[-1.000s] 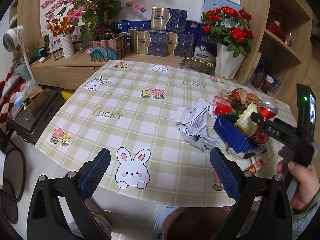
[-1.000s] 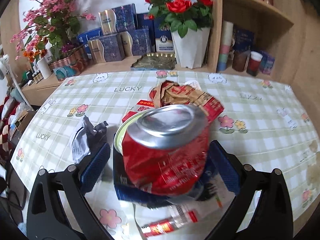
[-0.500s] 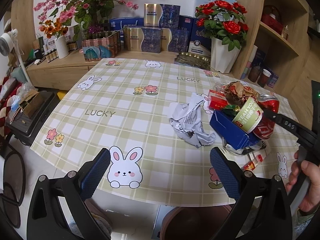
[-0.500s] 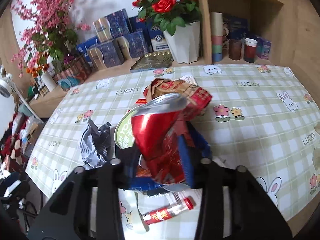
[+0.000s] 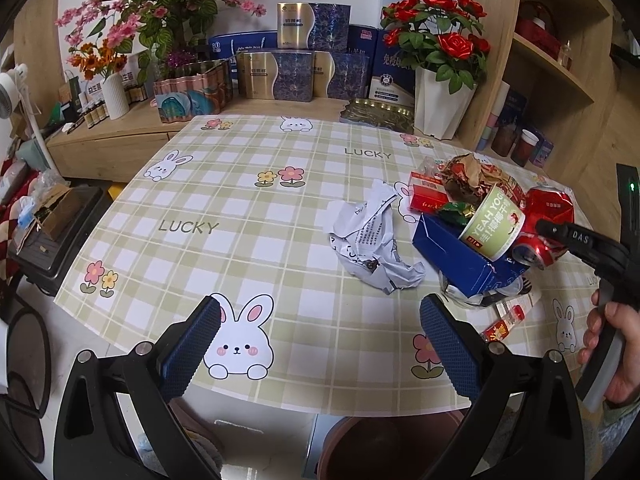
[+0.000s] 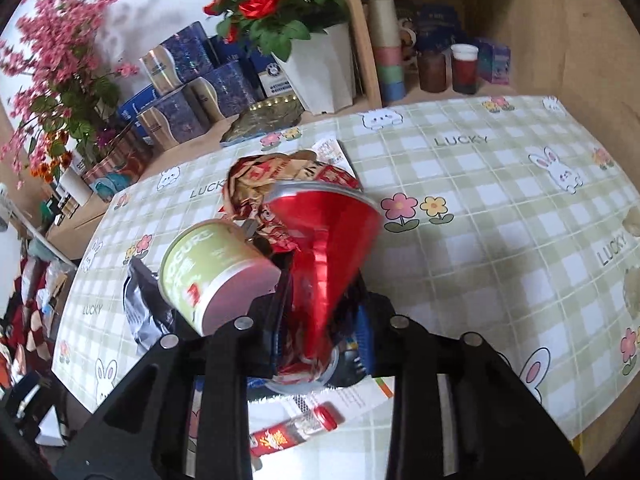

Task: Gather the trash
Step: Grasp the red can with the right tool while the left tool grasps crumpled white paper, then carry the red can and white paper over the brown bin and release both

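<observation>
Green YEAH YOGURT cup [image 5: 491,227] — tablecloth [image 5: 248,200] reading LUCKY

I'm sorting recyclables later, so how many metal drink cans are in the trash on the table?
1 that I can see: the crushed red can, pinched in the closing right gripper beside the yogurt cup. Others could be hidden under the pile.

My left wrist camera views the table [image 5: 224,208] from its near edge; my right one sits close above the shared trash pile [image 6: 256,216].
</observation>
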Action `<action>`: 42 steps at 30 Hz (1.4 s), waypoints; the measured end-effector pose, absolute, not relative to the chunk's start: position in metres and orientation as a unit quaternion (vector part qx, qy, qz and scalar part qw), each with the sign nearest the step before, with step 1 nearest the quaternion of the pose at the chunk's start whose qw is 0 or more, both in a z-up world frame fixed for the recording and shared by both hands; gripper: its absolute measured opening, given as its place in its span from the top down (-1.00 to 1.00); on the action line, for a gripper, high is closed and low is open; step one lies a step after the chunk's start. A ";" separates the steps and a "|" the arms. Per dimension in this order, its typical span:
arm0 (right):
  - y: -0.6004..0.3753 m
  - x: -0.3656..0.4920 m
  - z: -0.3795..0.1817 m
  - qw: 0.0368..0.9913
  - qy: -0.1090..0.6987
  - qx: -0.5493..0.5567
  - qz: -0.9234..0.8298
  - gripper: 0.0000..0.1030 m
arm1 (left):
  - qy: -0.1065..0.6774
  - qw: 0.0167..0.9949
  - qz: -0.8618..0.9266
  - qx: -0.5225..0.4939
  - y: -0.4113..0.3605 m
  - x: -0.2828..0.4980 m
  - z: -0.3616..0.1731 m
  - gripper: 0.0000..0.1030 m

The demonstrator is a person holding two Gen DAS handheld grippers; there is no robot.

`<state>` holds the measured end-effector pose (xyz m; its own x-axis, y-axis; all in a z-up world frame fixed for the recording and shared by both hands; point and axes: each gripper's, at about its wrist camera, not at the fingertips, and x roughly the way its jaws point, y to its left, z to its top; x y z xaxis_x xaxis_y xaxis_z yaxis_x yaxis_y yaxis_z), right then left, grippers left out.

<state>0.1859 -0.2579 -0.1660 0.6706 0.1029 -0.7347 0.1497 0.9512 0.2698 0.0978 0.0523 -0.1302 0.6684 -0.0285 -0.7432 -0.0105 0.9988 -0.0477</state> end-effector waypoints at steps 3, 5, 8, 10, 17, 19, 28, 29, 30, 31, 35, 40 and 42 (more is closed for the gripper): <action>-0.263 0.190 -0.168 0.896 0.409 0.171 -0.009 0.55 | 0.406 0.913 -0.012 -0.021 0.049 0.104 -0.133 -0.89; -0.267 0.189 -0.166 0.896 0.404 0.184 -0.001 0.70 | 0.407 0.913 -0.018 -0.021 0.046 0.110 -0.135 -0.89; -0.270 0.182 -0.159 0.900 0.388 0.196 0.024 0.79 | 0.411 0.911 -0.037 -0.027 0.041 0.125 -0.139 -0.89; -0.271 0.178 -0.156 0.903 0.381 0.196 0.035 0.79 | 0.412 0.909 -0.048 -0.032 0.038 0.136 -0.142 -0.88; -0.280 0.162 -0.142 0.912 0.353 0.202 0.046 0.80 | 0.438 0.893 -0.082 -0.062 0.031 0.186 -0.165 -0.52; -0.282 0.157 -0.139 0.914 0.347 0.204 0.044 0.80 | 0.450 0.887 -0.080 -0.061 0.029 0.201 -0.175 -0.29; -0.291 0.129 -0.132 0.920 0.340 0.190 0.043 0.80 | 0.474 0.875 -0.086 -0.050 0.017 0.247 -0.202 -0.11; -0.293 0.126 -0.132 0.920 0.341 0.190 0.042 0.80 | 0.477 0.873 -0.091 -0.051 0.016 0.249 -0.203 0.23; -0.294 0.123 -0.132 0.920 0.341 0.190 0.042 0.80 | 0.483 0.869 -0.091 -0.051 0.015 0.252 -0.204 0.23; -0.294 0.121 -0.132 0.920 0.341 0.190 0.042 0.80 | 0.485 0.868 -0.091 -0.054 0.016 0.251 -0.204 0.26; -0.297 0.111 -0.132 0.920 0.341 0.190 0.044 0.80 | 0.478 0.869 -0.107 -0.069 0.022 0.237 -0.191 0.32; -0.299 0.094 -0.127 0.919 0.338 0.199 0.050 0.80 | 0.470 0.871 -0.124 -0.072 0.029 0.203 -0.168 0.32; -0.297 0.088 -0.125 0.919 0.336 0.200 0.052 0.80 | 0.463 0.873 -0.136 -0.077 0.033 0.185 -0.157 0.32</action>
<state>0.0876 -0.2975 -0.1249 0.7682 0.2307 -0.5972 0.0385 0.9145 0.4027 0.1846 0.0326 -0.1566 0.5346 -0.3085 -0.7868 0.1652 0.9512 -0.2607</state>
